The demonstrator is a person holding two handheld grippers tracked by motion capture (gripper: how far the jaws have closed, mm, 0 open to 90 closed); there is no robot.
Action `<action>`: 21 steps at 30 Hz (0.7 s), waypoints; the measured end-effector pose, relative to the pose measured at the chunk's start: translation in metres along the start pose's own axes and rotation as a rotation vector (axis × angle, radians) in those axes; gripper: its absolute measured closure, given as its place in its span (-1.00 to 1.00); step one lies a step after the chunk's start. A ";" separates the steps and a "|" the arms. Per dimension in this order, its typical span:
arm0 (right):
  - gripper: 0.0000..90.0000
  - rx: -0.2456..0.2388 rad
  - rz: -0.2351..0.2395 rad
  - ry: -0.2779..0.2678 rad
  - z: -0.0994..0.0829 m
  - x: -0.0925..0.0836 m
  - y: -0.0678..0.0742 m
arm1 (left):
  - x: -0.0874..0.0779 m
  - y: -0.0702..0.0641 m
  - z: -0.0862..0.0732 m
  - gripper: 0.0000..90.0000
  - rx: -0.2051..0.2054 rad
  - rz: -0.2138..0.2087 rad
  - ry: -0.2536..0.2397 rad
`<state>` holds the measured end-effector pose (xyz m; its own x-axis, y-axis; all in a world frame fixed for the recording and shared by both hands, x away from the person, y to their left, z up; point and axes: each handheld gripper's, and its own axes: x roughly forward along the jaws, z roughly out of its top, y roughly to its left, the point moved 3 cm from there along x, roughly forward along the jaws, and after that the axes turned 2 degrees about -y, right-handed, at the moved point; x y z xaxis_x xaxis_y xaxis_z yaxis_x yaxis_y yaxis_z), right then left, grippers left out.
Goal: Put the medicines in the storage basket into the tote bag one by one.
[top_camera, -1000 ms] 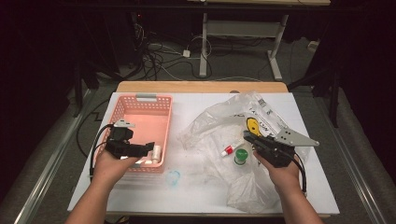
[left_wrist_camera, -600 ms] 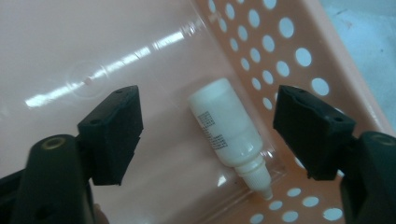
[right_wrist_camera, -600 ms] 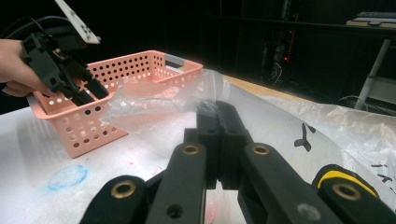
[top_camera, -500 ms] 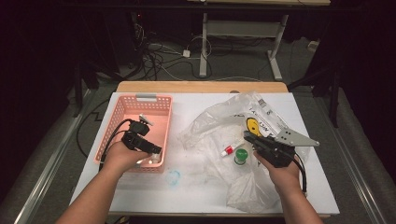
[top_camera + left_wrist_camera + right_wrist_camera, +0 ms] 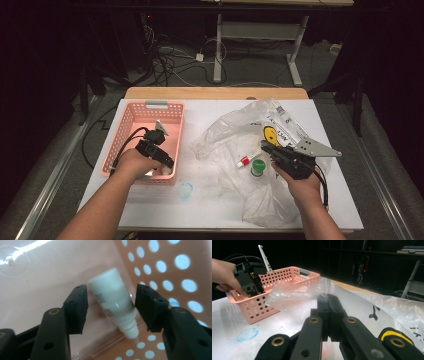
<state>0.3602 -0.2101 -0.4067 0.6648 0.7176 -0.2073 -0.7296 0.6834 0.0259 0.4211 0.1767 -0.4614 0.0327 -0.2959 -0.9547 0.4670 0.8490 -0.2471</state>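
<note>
My left gripper has just been closing around the white bottle lying in the pink basket, pads not yet pressing. My right gripper stays pinched together on the plastic bag, pinning it flat.

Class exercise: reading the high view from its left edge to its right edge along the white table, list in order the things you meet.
Pink basket → left claw inside it → blue smudge on the table → red-capped tube → green-capped item → right claw on the clear plastic bag.
</note>
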 end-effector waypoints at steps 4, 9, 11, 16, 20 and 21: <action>1.00 0.002 0.001 0.004 0.000 0.000 0.001 | 0.003 -0.001 0.001 0.04 0.008 0.031 0.029; 1.00 -0.007 0.002 0.000 0.000 0.001 0.001 | 0.006 0.000 0.001 0.23 -0.006 0.059 0.054; 1.00 -0.011 0.003 0.001 0.000 0.001 0.001 | 0.007 0.000 0.002 0.26 -0.003 0.069 0.060; 1.00 -0.005 0.001 0.007 -0.001 0.001 0.002 | 0.006 0.000 0.001 0.28 -0.003 0.076 0.054; 1.00 -0.010 0.000 0.003 0.000 0.000 0.001 | 0.006 -0.001 0.001 0.28 0.006 0.082 0.046; 1.00 -0.011 0.000 0.002 0.000 0.000 0.001 | 0.006 -0.001 0.001 0.28 0.008 0.082 0.043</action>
<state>0.3592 -0.2093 -0.4064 0.6647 0.7172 -0.2093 -0.7311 0.6821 0.0155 0.4218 0.1736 -0.4664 0.0336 -0.2061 -0.9779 0.4711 0.8662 -0.1664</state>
